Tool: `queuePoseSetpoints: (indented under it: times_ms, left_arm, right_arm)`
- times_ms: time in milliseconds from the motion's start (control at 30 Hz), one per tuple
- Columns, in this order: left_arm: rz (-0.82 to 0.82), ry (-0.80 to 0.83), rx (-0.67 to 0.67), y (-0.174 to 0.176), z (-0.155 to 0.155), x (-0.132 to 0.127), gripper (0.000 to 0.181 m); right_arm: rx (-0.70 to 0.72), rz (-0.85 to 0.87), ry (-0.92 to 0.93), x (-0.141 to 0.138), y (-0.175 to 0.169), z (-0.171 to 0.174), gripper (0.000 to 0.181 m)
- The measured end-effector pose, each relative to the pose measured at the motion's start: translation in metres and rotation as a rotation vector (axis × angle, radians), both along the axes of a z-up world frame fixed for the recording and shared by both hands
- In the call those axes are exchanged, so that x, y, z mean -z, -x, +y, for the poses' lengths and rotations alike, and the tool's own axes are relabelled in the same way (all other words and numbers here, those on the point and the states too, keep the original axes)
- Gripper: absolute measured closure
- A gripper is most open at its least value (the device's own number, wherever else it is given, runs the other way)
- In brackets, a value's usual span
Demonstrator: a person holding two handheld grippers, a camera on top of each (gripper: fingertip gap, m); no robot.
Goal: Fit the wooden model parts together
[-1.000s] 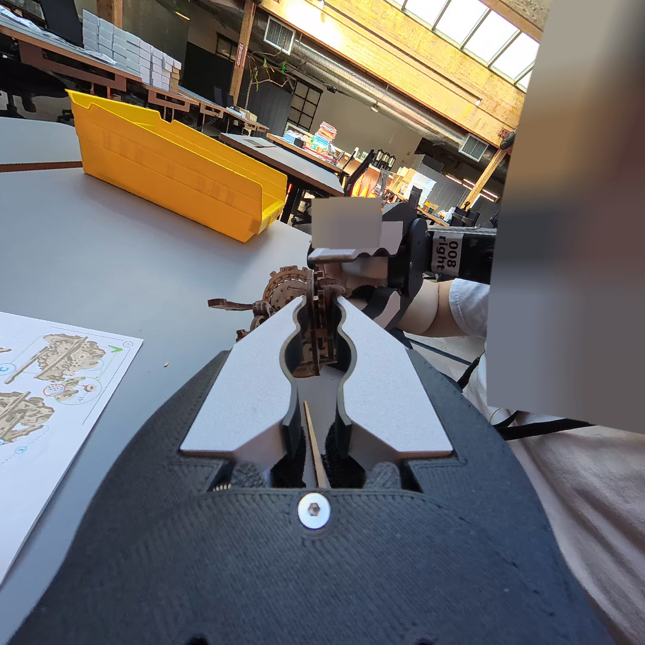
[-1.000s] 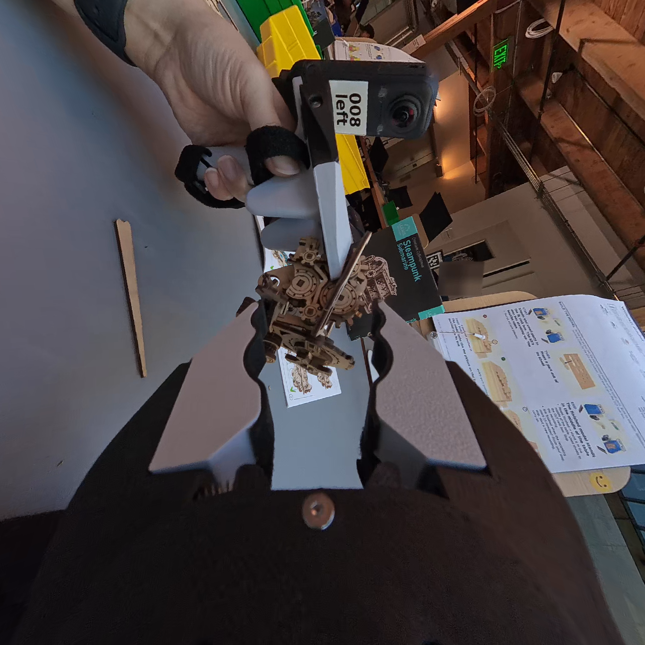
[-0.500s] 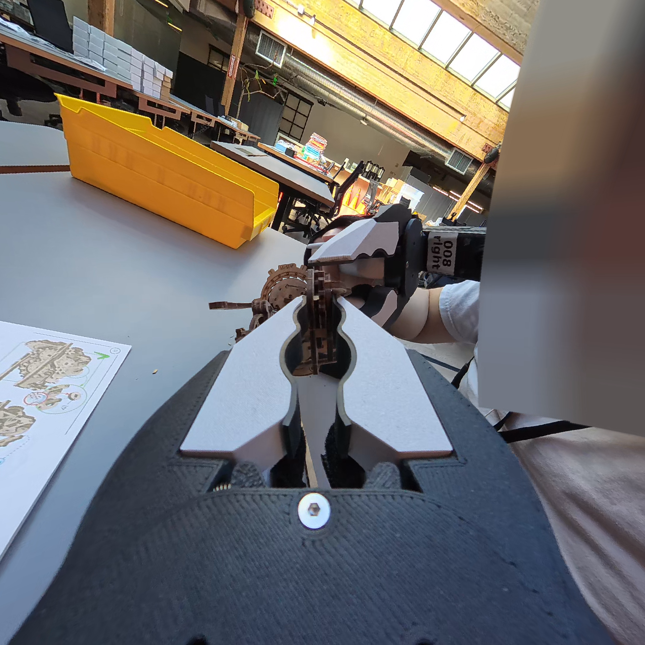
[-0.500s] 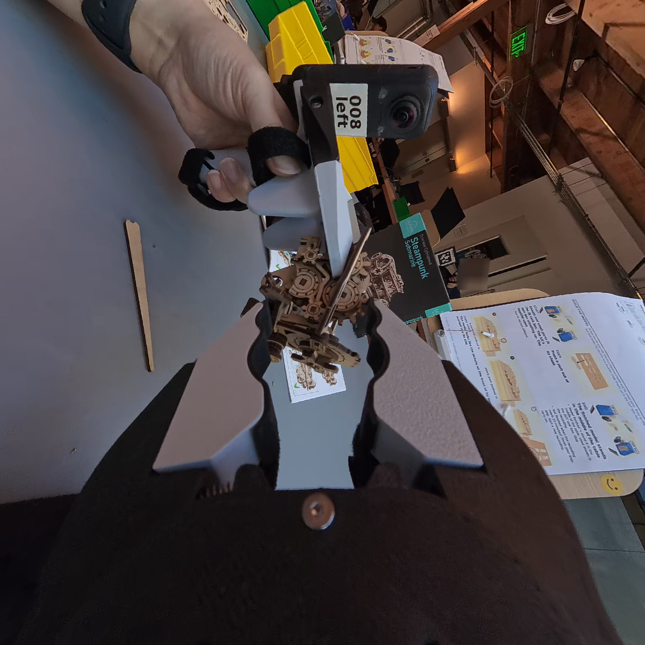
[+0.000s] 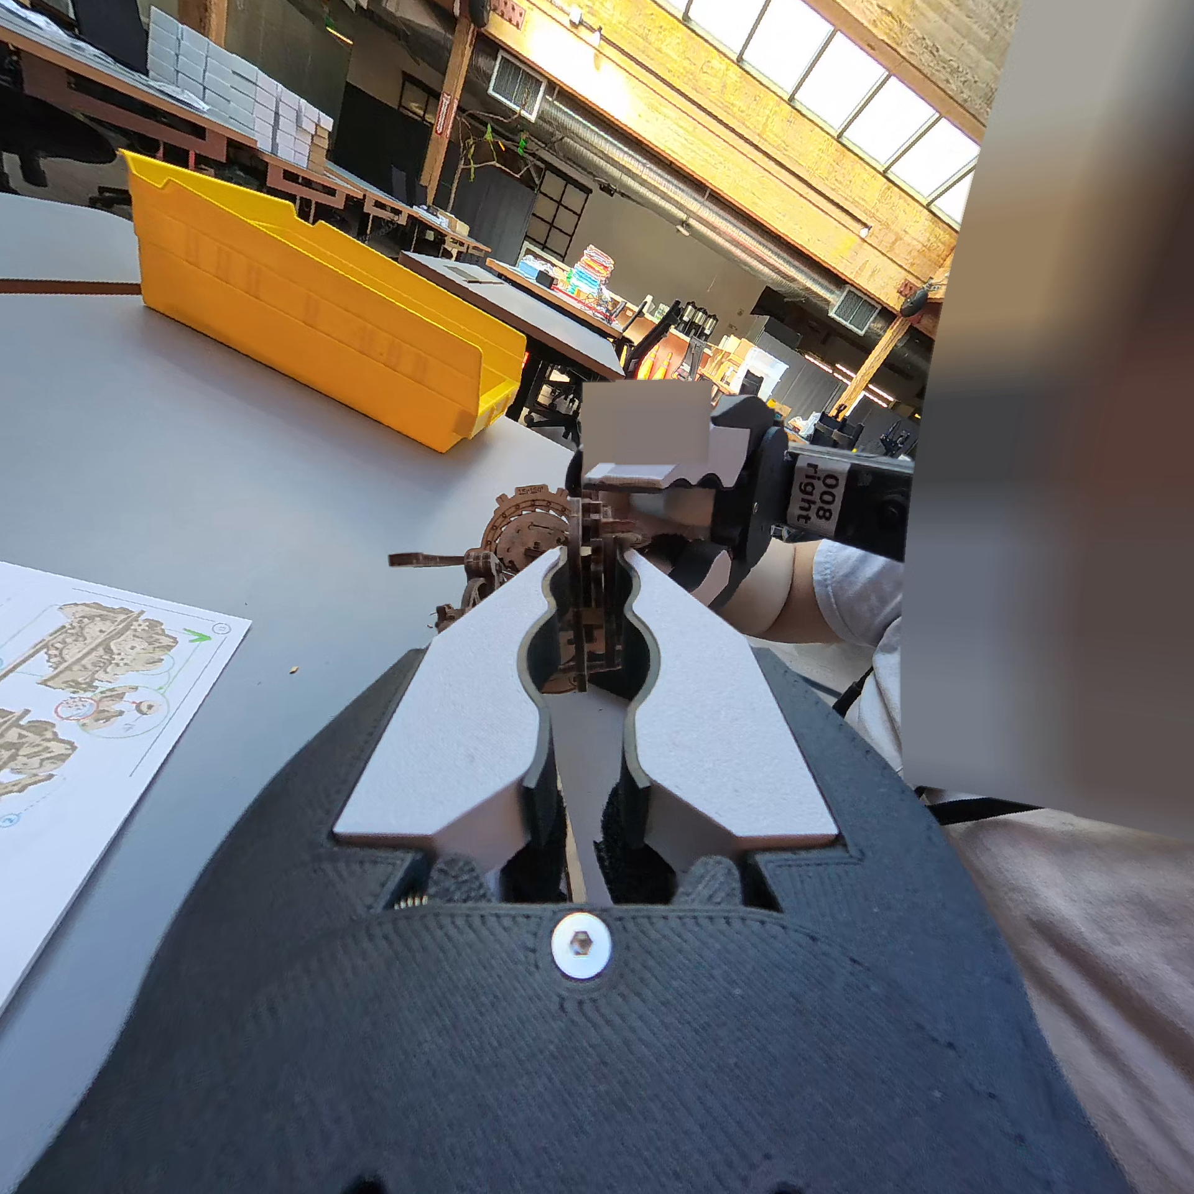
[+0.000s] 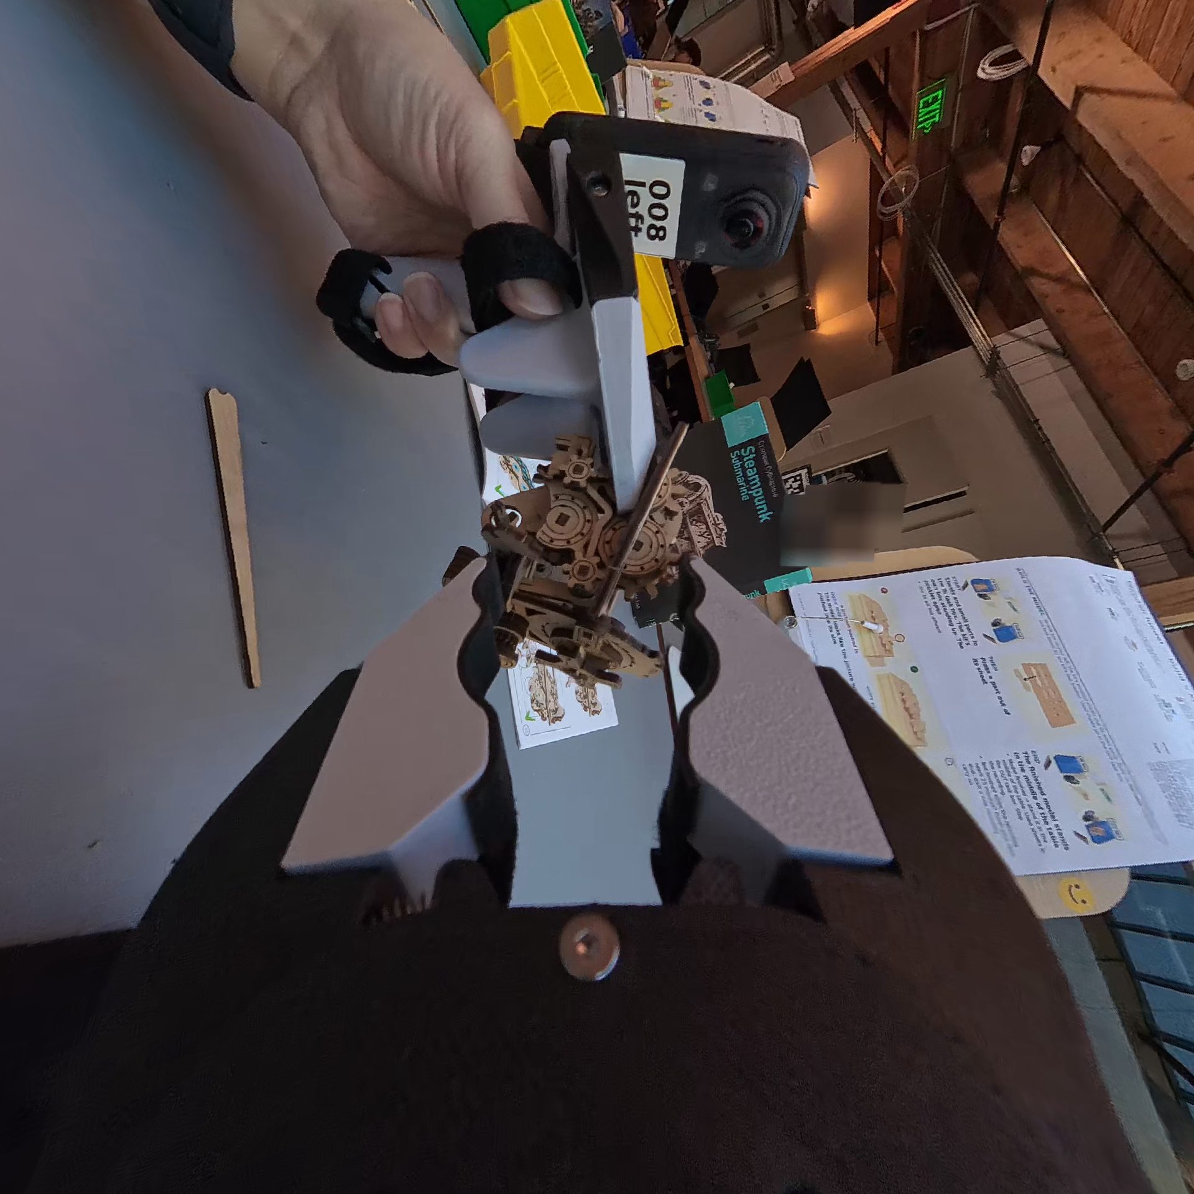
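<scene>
A brown wooden gear model (image 5: 585, 607) is held above the grey table (image 5: 226, 484) between both grippers. My left gripper (image 5: 594, 572) is shut on it, with a thin wooden strip (image 5: 577, 859) running back between its fingers. In the right wrist view the model (image 6: 575, 581) sits between the tips of my right gripper (image 6: 585, 572). Its jaws stand partly apart and press on the model's sides. The left gripper's grey finger (image 6: 620, 387) clamps the model from above. The right gripper also shows in the left wrist view (image 5: 652, 491), just beyond the model.
A yellow bin (image 5: 310, 310) stands at the back left of the table. Instruction sheets lie at the left (image 5: 97, 698) and right (image 6: 1001, 711). A loose wooden strip (image 6: 232, 536) lies on the table. A dark box (image 6: 743, 504) stands behind the model. The person's torso is close at the right. Left and right tips are no more than a few centimetres apart.
The right gripper's jaws have narrowed a little around the model. Both grippers and the model have shifted only slightly.
</scene>
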State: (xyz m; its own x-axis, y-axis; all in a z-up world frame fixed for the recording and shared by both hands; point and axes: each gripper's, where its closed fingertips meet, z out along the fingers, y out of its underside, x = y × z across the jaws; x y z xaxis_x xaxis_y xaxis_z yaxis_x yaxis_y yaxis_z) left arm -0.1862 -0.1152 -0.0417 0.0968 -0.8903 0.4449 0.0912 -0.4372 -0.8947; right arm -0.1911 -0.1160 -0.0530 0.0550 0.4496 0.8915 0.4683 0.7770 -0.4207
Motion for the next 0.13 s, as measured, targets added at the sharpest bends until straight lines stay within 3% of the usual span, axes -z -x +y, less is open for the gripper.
queuePoseSetpoints:
  times_ms: [133]
  left_arm:
    - [-0.041, 0.06, 0.021, 0.002, 0.0008, -0.0018, 0.171]
  right_arm:
    - [-0.004, 0.013, -0.08, -0.0051, -0.0002, -0.0036, 0.129]
